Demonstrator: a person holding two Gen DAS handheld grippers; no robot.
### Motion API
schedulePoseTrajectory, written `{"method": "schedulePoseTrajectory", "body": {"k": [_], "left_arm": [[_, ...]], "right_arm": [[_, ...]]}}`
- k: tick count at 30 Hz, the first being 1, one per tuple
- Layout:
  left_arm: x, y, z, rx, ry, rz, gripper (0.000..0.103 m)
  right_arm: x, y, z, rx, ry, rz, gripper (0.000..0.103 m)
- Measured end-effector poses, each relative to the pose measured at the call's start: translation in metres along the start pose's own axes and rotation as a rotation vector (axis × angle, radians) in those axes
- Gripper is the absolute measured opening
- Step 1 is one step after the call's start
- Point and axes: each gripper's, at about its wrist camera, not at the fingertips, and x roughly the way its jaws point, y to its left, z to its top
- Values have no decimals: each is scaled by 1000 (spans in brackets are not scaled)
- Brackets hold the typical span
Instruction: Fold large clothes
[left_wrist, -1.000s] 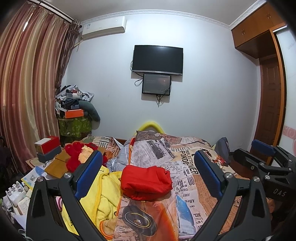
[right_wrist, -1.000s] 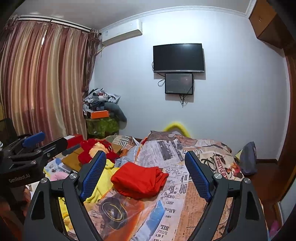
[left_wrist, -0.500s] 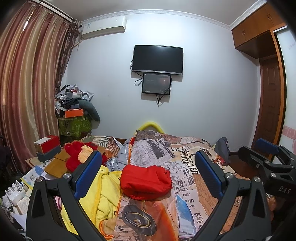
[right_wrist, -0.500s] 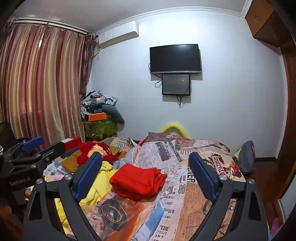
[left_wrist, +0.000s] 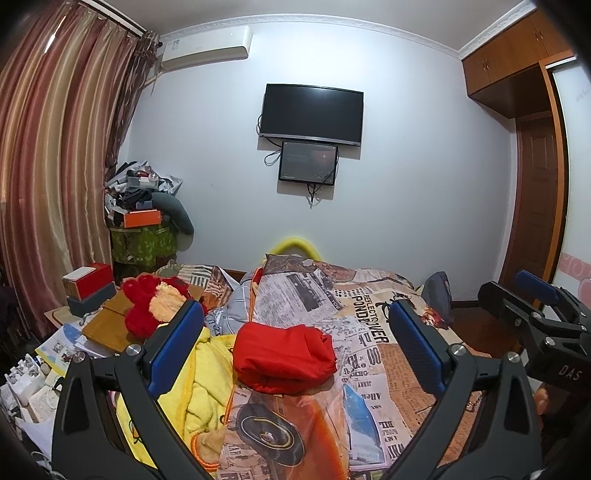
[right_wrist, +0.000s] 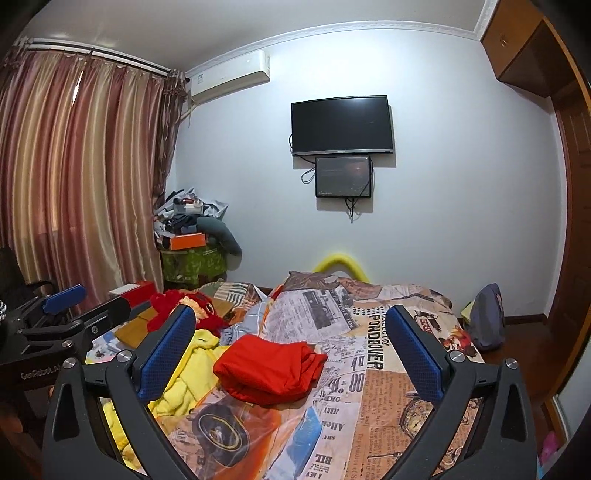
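A folded red garment lies in the middle of the bed on a newspaper-print cover. It also shows in the right wrist view. A crumpled yellow garment lies to its left, seen too in the right wrist view. My left gripper is open and empty, held above the bed short of the red garment. My right gripper is open and empty, also short of it. Each gripper shows at the edge of the other's view.
A red plush toy and wooden boards lie at the bed's left. Boxes and a cluttered pile stand by the curtain. A grey bag sits at the right bed edge. A TV hangs on the far wall.
Both grippers have drifted slightly; the right wrist view has tilted up a little and its jaws stand a bit wider. The garments have not moved.
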Motion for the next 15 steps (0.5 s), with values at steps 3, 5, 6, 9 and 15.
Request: {"method": "schedulePoseTrajectory", "body": {"k": [3,5,6,9,15], "left_arm": [[0,1,0,-7,0,-1,101],[-1,2,0,-12,0,-3,101],[-1,2,0,-13,-1,-4,101],[-2,2,-1,-14,-4,-1,101],[0,2,-3,-15,12,7,101]], "right_arm": [[2,0,1,2,2,-3,102],[2,0,1,3,2,-4,102],[2,0,1,3,2,-5,102],[2,1,0,2,1,-13,102],[2,-1,-2,16,10,-17,102]]}}
